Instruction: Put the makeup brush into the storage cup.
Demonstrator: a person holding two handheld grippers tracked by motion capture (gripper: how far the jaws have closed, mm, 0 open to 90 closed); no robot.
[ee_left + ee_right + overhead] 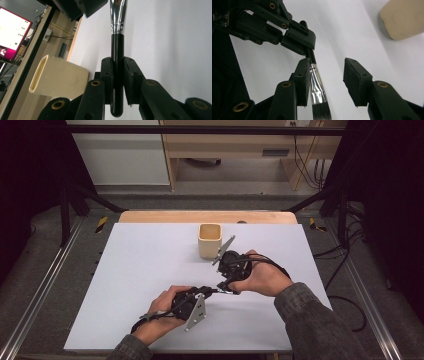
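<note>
Left gripper [117, 75] clamped on brush [117, 47] handle, just above table [125, 270], near front. Right gripper [327, 77] apart: one pad beside ferrule, other clear; no grip. Handover looks done: brush now with left. Likely left to do: brush into cup [209, 240]. Cup upright, farther back, mid-table; nothing seen inside.

Cup [210, 240] stands on the table [130, 270], toward its far edge. Right gripper [226, 285] just in front of the cup; left gripper [212, 291] to its left (nearer the person). Brush [318, 87] spans between them, above the table.
</note>
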